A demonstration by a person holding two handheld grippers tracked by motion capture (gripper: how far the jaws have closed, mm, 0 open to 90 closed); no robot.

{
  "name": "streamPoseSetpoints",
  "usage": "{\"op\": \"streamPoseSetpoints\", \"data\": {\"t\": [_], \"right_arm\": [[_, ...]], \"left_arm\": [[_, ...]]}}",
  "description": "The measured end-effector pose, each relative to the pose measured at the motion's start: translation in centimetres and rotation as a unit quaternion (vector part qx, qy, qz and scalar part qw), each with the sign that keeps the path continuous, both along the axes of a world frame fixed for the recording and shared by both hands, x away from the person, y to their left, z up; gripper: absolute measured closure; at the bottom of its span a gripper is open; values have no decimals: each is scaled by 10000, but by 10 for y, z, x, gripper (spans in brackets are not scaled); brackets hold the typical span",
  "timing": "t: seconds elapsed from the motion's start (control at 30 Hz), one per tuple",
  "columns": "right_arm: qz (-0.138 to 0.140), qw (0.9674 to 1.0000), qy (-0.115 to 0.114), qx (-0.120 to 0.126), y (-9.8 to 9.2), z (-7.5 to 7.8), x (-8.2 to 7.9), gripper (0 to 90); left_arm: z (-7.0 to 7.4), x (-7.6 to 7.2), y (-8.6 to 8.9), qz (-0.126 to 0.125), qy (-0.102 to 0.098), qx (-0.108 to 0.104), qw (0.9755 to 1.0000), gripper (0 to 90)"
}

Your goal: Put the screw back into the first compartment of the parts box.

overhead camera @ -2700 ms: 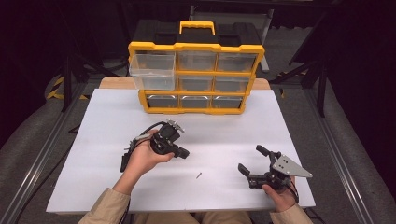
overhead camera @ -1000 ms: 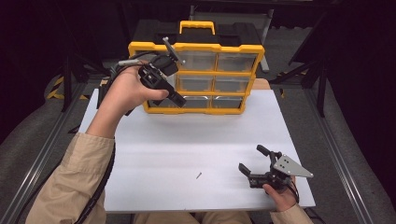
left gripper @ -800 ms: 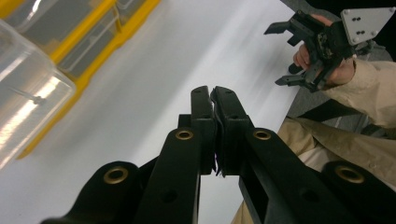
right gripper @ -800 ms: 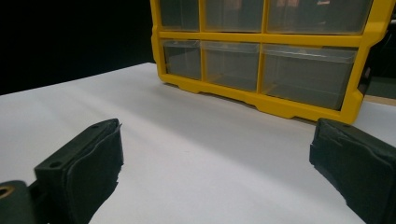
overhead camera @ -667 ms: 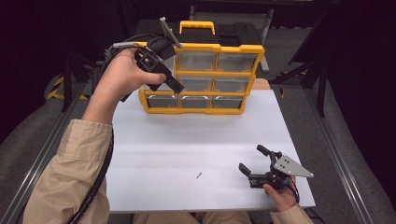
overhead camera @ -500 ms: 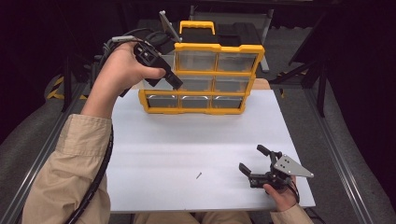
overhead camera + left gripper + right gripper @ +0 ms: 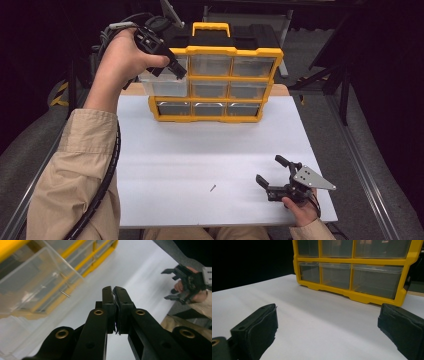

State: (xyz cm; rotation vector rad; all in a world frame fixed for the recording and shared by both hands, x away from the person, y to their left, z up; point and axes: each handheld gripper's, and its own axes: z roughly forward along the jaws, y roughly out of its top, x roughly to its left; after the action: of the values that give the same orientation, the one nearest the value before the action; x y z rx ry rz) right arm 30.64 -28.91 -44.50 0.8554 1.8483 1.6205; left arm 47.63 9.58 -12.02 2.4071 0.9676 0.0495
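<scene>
Table (image 7: pixel 200 150): white top, w/ yellow drawer cabinet (image 7: pixel 215 80) at far edge. Clear drawer (image 7: pixel 162 85) pulled out at cabinet's upper left; left gripper view shows a small pin (image 7: pixel 64 293) inside. Left gripper (image 7: pixel 114 293) beside drawer, jaws closed, empty. Right gripper (image 7: pixel 275 172) at near right, jaws wide apart. Screw (image 7: pixel 212 188) on table nearby.

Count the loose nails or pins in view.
2: one nail lies on the white table near the right gripper; one nail sits in the pulled-out clear drawer. More may be hidden.
</scene>
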Motion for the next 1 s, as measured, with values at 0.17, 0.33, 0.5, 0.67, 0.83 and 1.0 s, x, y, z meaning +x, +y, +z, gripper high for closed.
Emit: {"op": "streamPoseSetpoints", "data": {"t": [0.17, 0.33, 0.5, 0.67, 0.83, 1.0], "right_arm": [[-3, 10000, 10, 15, 0, 0, -1, 31], [-4, 10000, -3, 38, -1, 1, -1, 31], [-32, 10000, 7, 83, -3, 1, 0, 31], [-14, 10000, 11, 89, -2, 1, 0, 31], [-1, 10000, 13, 99, -2, 1, 0, 31], [0, 9999, 20, 100, -2, 1, 0, 31]], "left_arm": [[-2, 9, 3, 157, -153, 49, 9997, 877], [-11, 24, 11, 358, -269, 196, 9988, 877], [-19, 36, 18, 503, -330, 213, 9980, 876], [-24, 44, 23, 596, -416, 207, 9971, 875], [-27, 45, 26, 704, -515, 105, 9961, 821], [-23, 38, 28, 683, -493, 30, 9964, 795]]}}
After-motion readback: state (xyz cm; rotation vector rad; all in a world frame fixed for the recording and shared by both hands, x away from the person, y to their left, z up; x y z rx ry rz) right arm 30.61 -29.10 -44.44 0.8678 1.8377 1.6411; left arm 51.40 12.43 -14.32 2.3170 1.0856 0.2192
